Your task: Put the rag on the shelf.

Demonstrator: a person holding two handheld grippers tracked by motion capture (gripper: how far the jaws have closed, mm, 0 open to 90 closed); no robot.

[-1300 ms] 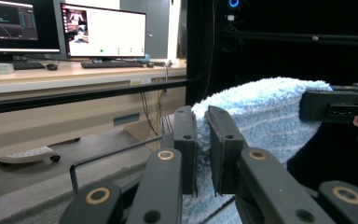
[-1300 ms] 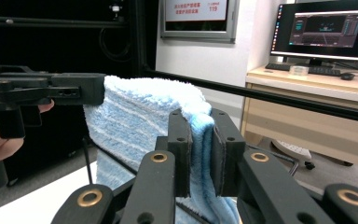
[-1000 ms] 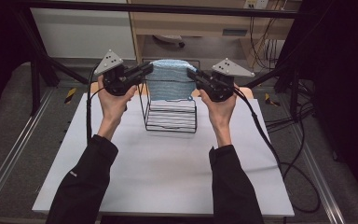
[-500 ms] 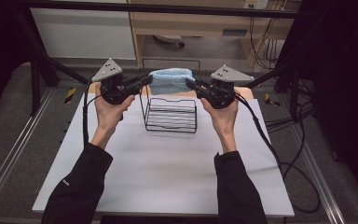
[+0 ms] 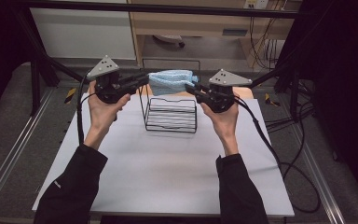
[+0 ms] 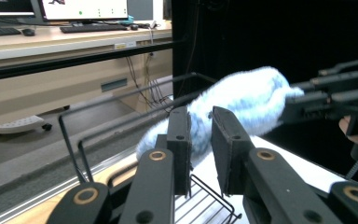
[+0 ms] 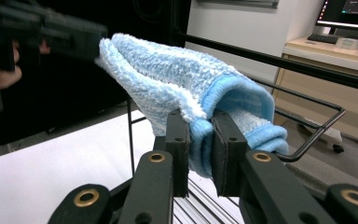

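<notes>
A person held a gripper in each hand over a white table (image 5: 168,177). In the middle of the table stood a black wire rack (image 5: 171,114), and everything here is told from that rack. A fluffy light blue towel (image 5: 170,80) hung in the air just above the back of the rack, stretched sideways between the two grippers. The left gripper (image 5: 142,80) was above the rack's left side, and it pointed in toward the towel's left end. Seen from the left gripper view, its jaws stood a little apart with the towel (image 6: 242,100) between them; they had just been opening, and the cloth touched one pad while a small gap showed at the other. The right gripper (image 5: 191,88) was above the rack's right side. Its jaws were narrow and pinched the towel's (image 7: 186,88) folded blue edge tight, as the right gripper view showed. In that same view the thin black bars of the rack (image 7: 307,135) ran behind and below the towel. The towel did not touch the rack's lower wires; it hung over them. Both of the person's dark sleeves came in from the near side of the table, well apart from the rack.
</notes>
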